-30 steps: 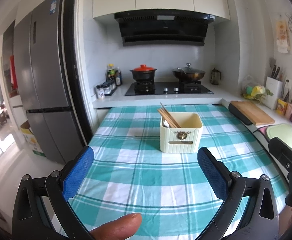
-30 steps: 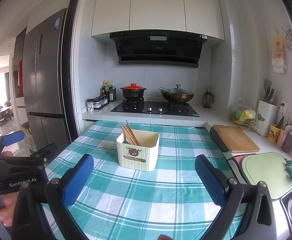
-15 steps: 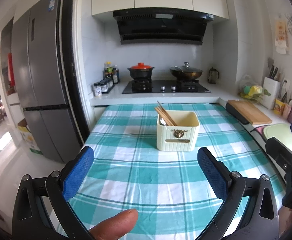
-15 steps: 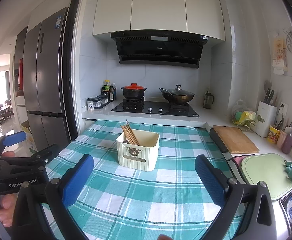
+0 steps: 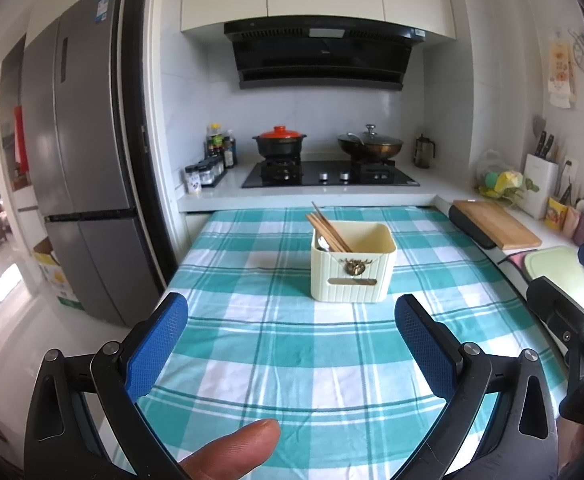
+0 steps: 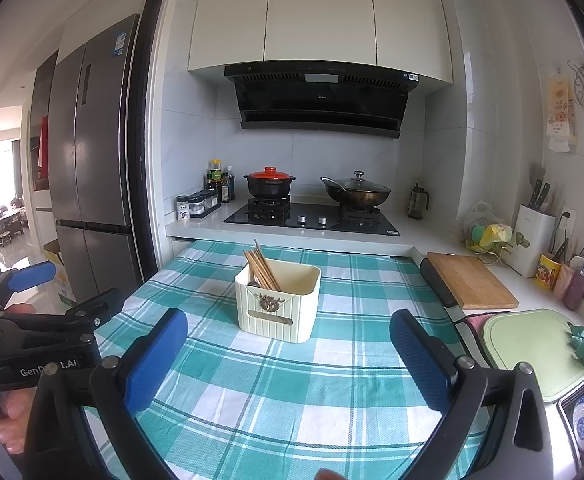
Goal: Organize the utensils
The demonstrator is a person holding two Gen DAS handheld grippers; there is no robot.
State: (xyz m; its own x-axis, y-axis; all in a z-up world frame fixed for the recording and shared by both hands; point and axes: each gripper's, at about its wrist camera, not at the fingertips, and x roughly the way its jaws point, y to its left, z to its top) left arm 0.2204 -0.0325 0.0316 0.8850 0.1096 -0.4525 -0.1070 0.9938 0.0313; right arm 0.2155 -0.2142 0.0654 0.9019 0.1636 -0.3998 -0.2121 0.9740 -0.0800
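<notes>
While both grippers: left gripper (image 5: 291, 334) and right gripper (image 6: 288, 340) gape wide, empty.
Your risk: snagging leaning chopsticks (image 6: 261, 270) tips the holder (image 6: 278, 306).

1. I'm in a home kitchen: black gas hob (image 6: 312, 216) at 12 o'clock under a black extractor hood (image 6: 320, 100).
2. Tall grey steel fridge (image 5: 80, 184) at 10 o'clock.
</notes>
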